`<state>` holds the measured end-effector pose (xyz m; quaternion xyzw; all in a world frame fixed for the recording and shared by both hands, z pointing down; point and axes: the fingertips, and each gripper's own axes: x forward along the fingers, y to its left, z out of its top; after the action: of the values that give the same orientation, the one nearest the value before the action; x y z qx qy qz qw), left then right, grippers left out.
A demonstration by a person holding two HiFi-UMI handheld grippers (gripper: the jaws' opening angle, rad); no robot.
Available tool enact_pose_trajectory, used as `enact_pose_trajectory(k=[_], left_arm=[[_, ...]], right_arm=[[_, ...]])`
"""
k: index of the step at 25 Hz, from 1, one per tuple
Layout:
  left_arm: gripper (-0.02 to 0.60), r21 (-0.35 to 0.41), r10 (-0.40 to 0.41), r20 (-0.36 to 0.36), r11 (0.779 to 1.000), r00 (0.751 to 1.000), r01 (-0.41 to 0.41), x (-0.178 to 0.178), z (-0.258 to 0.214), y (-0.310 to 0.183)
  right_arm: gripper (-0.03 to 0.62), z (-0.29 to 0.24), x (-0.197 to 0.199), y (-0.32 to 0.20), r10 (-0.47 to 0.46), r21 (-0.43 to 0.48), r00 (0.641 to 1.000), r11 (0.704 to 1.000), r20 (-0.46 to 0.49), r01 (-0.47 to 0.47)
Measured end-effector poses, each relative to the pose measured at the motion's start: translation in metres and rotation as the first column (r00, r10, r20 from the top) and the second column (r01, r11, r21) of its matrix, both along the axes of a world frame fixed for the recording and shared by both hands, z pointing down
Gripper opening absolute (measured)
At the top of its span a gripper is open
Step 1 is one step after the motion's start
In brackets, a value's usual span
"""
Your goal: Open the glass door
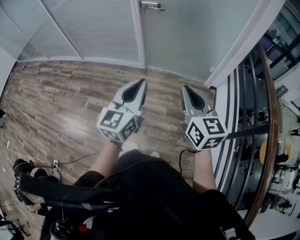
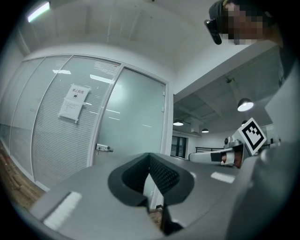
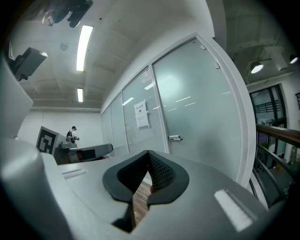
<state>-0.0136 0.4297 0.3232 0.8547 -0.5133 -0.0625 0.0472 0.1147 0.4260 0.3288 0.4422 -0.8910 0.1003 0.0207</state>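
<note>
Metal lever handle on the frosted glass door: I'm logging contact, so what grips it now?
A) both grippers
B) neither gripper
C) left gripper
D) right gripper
B: the metal lever handle is bare, and the left gripper and right gripper, jaws shut and empty, are short of the frosted glass door.

Head view: overhead, facing steeply down, well back from the glass door (image 1: 187, 33); door handle (image 1: 151, 5) sits at the frame's top edge.
Left gripper view: rides the left gripper (image 1: 140, 86), faces level toward the handle.
Right gripper view: rides the right gripper (image 1: 186, 90), likewise.
All three share door and handle; each gripper view catches the other gripper.
</note>
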Motion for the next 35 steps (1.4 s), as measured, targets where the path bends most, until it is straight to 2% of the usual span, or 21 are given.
enact_pose_trajectory(k=[9, 19, 27, 35], left_arm=[[0.000, -0.014, -0.022, -0.004, 1.000, 1.000, 0.022, -0.006, 0.002, -0.006], [0.002, -0.017, 0.018, -0.017, 1.000, 1.000, -0.018, -0.009, 0.008, -0.027], [0.002, -0.050, 0.042, -0.035, 0.998, 0.999, -0.043, -0.035, 0.021, -0.068], [0.001, -0.033, 0.072, -0.052, 0.997, 0.996, -0.073, -0.069, 0.015, -0.113]], right_arm=[[0.003, 0.005, 0.000, -0.006, -0.012, -0.017, 1.000, 1.000, 0.014, 0.012], [0.003, 0.014, -0.003, -0.028, 0.009, -0.049, 0.999, 0.999, 0.043, -0.007], [0.003, 0.019, -0.037, -0.064, 0.004, -0.051, 1.000, 0.999, 0.004, -0.004], [0.003, 0.006, -0.073, -0.107, 0.033, -0.029, 0.999, 0.999, -0.018, -0.034]])
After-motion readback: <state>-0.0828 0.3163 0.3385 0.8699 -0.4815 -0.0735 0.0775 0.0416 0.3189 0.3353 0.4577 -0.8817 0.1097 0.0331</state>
